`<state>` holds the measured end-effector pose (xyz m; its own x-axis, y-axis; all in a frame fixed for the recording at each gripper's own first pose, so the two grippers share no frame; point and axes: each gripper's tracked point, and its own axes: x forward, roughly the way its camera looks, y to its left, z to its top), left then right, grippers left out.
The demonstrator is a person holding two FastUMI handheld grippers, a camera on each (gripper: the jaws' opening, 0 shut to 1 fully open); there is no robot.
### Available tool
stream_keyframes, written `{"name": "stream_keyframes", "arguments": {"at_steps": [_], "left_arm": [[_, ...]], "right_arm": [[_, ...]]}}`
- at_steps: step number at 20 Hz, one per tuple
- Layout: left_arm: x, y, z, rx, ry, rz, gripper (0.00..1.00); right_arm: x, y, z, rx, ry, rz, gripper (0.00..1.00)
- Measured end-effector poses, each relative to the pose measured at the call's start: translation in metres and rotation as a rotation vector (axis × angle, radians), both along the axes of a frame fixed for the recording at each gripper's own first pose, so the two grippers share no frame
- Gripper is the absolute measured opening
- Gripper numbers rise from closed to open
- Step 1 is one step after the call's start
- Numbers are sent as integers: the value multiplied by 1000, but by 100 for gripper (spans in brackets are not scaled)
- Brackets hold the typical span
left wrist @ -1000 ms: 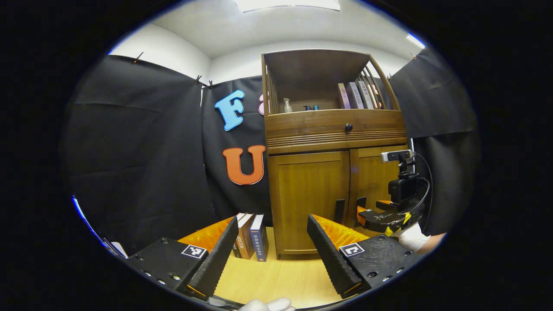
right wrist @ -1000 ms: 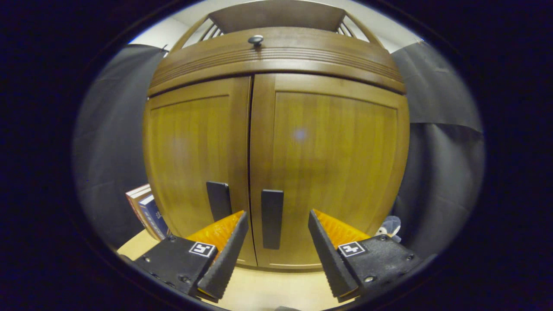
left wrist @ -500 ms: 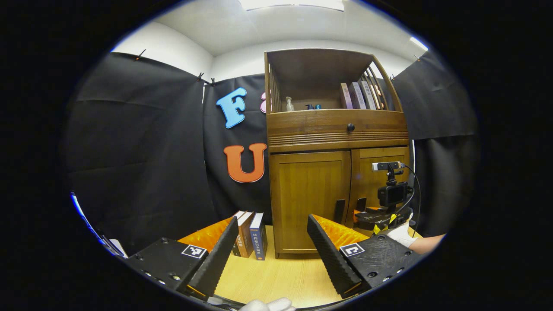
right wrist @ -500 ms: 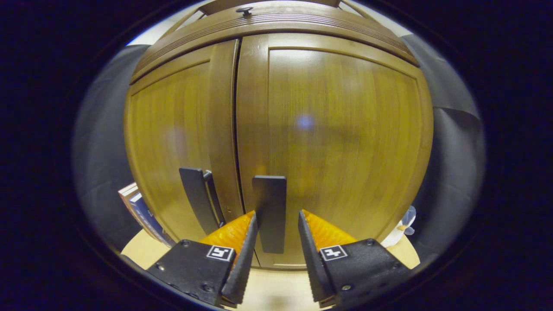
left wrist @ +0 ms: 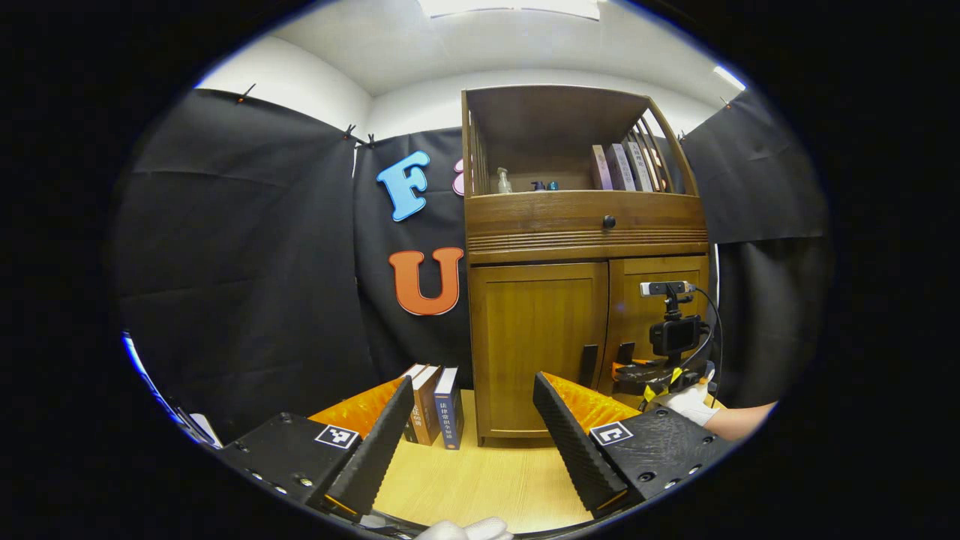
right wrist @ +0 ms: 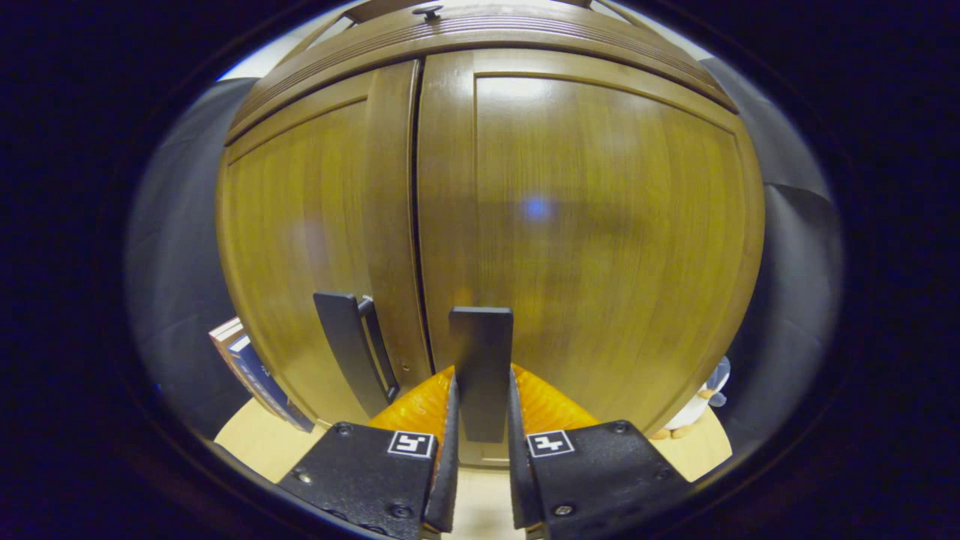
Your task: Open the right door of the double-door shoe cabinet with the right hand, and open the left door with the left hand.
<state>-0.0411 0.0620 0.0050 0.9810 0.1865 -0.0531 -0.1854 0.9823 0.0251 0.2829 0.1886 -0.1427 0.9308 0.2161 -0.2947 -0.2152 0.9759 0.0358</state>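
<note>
Since earlier, right hand-held gripper (right wrist: 480, 450) has pinched right door handle (right wrist: 481, 360); left hand-held gripper (left wrist: 469, 427) spread.

shoe cabinet (left wrist: 585, 300) stands on desk (left wrist: 480, 480) against booth wall, books (left wrist: 435, 405) upright just left of it. right gripper (right wrist: 480, 420) at right door handle (right wrist: 481, 360), jaws either side; left door handle (right wrist: 345, 345) just left. left gripper (left wrist: 472, 427) well back.

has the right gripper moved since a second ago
Yes. The right gripper has advanced toward the cabinet and its fingers have closed onto the right door handle.
</note>
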Motion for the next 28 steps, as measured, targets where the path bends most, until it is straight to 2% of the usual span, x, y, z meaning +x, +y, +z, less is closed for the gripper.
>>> {"name": "stream_keyframes", "arguments": {"at_steps": [1,2,4,5,10,17,21,22,23,28], "left_arm": [[-1,-1,-1,-4,2,-1,100],[-3,0,-2,-7,3,-2,96],[-7,-1,-4,-9,4,-5,100],[-8,-2,-5,-9,4,-6,96],[-10,-10,-14,-5,11,-36,96],[-9,-22,-15,-15,3,-85,96],[-7,-31,-15,-13,-5,-115,96],[-6,-34,-17,-14,-5,-124,100],[-6,-38,-17,-15,-6,-132,96],[-7,-53,-19,-13,-2,-176,96]], "right_arm": [[-2,0,0,6,6,5,31],[-2,0,-1,8,10,14,31],[-10,-3,-1,7,10,36,30],[-16,-6,-2,9,12,48,30],[-50,-21,0,1,12,105,29],[-96,-50,-2,-2,22,130,29],[-121,-71,-3,13,34,117,29],[-127,-78,-3,14,35,110,29],[-132,-84,-3,14,37,102,29],[-158,-117,-4,36,46,39,29]]}}
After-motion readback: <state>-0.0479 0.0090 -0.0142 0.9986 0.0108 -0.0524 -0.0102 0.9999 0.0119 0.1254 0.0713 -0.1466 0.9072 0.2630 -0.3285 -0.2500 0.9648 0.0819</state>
